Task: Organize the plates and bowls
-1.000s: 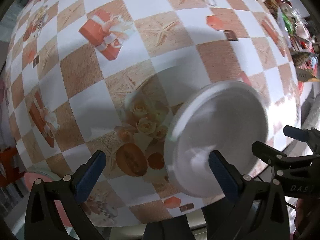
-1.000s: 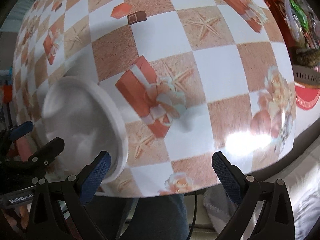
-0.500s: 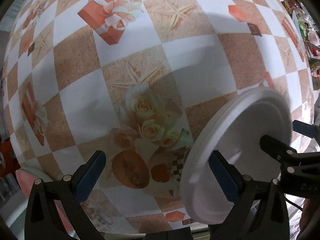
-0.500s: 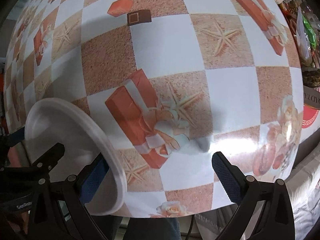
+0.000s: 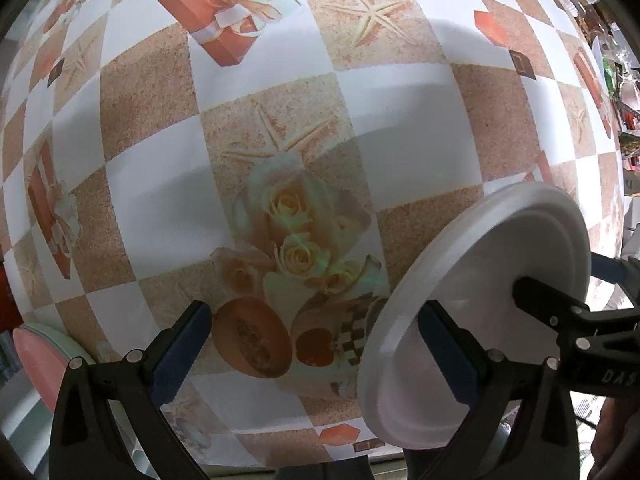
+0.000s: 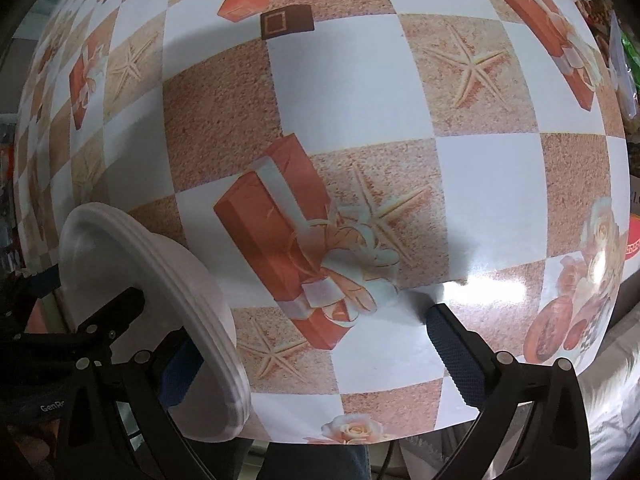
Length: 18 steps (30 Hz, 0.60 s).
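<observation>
A white plate point(image 5: 480, 292) stands on edge, tilted, between the two grippers above the checkered tablecloth point(image 5: 280, 120). It also shows in the right wrist view point(image 6: 160, 300). My left gripper point(image 5: 316, 344) is wide open, its right finger point(image 5: 448, 352) pressed against the plate's face. My right gripper point(image 6: 312, 348) is wide open too, its left finger point(image 6: 180, 372) behind the plate's rim. Each gripper's fingers press the plate from opposite sides.
A pink and pale green plate stack point(image 5: 40, 360) sits off the table's near left edge. Cluttered shelves point(image 5: 612, 60) with packages line the far right. A red-labelled box point(image 6: 634, 240) lies at the right edge.
Both grippers have dropped closer to the tablecloth. The plate has tipped more upright and slid toward the near table edge between them.
</observation>
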Motion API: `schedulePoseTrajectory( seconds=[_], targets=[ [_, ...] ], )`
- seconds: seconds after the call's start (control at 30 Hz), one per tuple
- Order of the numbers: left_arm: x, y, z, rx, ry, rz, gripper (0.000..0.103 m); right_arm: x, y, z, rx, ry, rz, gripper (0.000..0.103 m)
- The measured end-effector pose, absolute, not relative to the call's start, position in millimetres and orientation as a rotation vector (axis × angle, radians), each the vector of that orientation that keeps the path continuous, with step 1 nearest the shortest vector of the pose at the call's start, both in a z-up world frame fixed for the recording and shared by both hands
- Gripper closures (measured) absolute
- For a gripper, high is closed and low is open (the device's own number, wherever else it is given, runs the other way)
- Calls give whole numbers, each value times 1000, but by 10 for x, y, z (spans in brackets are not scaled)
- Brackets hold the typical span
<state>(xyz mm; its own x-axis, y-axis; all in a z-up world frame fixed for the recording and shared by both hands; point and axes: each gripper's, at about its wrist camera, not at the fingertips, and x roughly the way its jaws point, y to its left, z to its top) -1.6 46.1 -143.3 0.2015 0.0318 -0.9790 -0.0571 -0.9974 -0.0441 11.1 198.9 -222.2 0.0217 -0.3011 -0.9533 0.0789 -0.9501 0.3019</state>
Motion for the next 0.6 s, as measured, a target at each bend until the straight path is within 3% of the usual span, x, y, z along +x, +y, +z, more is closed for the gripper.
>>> schedulePoseTrajectory(
  seconds=[0.1, 0.2, 0.3, 0.33, 0.37, 0.4, 0.6],
  targets=[
    [20, 537, -1387, -2369, 26, 1925, 16, 70, 1974, -2260, 2044, -248, -1994, 0],
    [47, 654, -1313, -2323, 40, 1912, 37, 118, 1967, -2214, 2018, -281, -2014, 13],
    [53, 693, -1291, -2292, 22, 1878, 60, 170, 1856, -2146, 1971, -284, -1993, 42],
    [59, 695, -1296, -2288, 6, 1858, 66, 179, 1819, -2141, 1961, -292, -1974, 57],
    [73, 684, -1305, -2297, 10, 1847, 66, 190, 1772, -2149, 1958, -308, -1944, 70],
    [83, 664, -1306, -2299, 6, 1845, 67, 204, 1713, -2182, 1977, -323, -1904, 74],
    [284, 469, -1285, -2298, 44, 1850, 67, 254, 1534, -2167, 2001, -262, -1890, 74]
  ],
)
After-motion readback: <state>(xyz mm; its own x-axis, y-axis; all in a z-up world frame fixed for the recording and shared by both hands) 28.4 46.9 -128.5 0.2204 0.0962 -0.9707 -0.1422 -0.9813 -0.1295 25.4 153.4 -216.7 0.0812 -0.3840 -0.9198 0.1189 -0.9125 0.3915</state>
